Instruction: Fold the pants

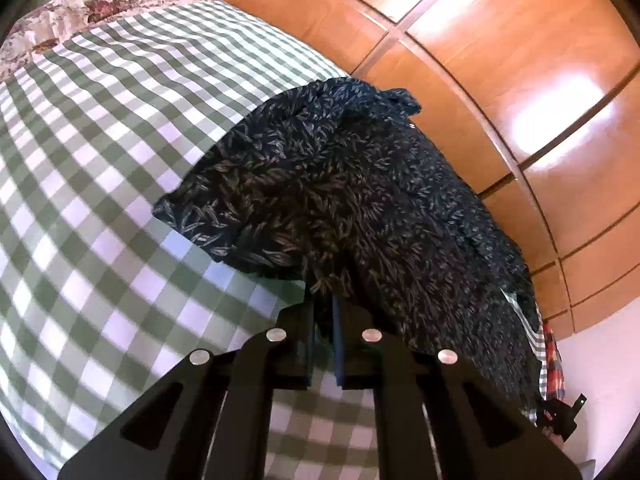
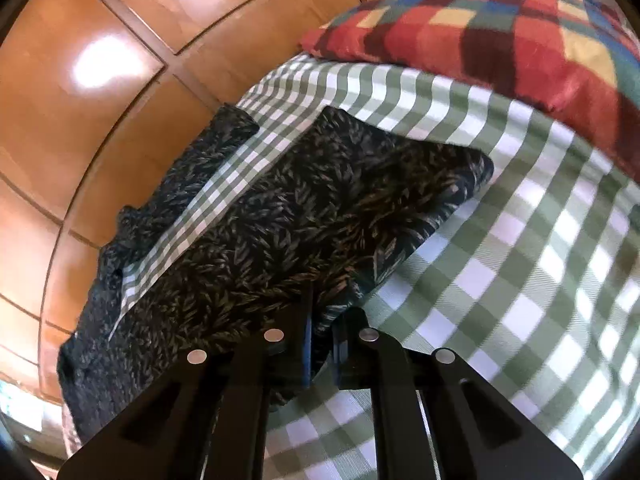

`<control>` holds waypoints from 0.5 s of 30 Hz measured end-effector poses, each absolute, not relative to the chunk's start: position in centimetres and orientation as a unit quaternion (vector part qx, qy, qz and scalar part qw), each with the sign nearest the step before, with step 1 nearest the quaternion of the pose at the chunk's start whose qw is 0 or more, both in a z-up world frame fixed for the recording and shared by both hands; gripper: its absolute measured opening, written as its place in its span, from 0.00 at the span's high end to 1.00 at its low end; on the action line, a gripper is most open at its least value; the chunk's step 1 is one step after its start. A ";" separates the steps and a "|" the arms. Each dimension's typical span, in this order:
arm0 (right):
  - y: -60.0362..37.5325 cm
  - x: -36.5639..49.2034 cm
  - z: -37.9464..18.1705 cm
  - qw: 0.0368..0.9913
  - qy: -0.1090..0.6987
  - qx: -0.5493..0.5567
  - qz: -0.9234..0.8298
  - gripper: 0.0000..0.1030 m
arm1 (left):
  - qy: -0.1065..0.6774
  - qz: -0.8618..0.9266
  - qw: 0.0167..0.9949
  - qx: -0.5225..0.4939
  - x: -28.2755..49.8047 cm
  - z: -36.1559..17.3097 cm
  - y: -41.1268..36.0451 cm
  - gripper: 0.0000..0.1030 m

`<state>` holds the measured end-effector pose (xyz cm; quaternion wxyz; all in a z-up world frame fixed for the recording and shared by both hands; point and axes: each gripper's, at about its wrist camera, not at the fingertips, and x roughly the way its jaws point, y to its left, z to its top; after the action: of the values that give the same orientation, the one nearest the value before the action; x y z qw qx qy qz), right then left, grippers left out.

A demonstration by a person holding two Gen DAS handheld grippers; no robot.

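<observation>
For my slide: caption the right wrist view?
Right tongs pinch leaf-print pants on a green checked bedsheet.

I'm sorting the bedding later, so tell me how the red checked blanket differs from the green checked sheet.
The blanket has big red, yellow and teal squares; the sheet has small green and white checks. The blanket is bunched thick at the bed's end; the sheet is spread flat, carrying the dark leaf-print pants. Both are checked fabrics on the bed.
</observation>
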<state>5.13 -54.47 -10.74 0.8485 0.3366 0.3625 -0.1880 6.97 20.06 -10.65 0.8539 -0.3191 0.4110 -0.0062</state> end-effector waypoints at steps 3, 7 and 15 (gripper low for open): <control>-54.5 3.9 -10.2 0.852 0.364 0.323 -0.195 0.94 | 0.407 -0.014 0.856 -0.317 5.7 -10.3 20.4 0.95; -55.1 2.0 -9.8 0.852 0.362 0.318 -0.203 0.94 | 0.407 -0.022 0.857 -0.314 3.9 -10.2 20.6 0.95; -56.1 -1.5 -9.4 0.849 0.366 0.308 -0.223 0.94 | 0.430 -0.036 0.851 -0.299 -0.9 -11.0 20.1 0.95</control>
<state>-1.51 -56.11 -9.39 0.8495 0.3082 0.3658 -0.2228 -0.87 20.09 -10.98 0.8512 -0.2992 0.4296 -0.0362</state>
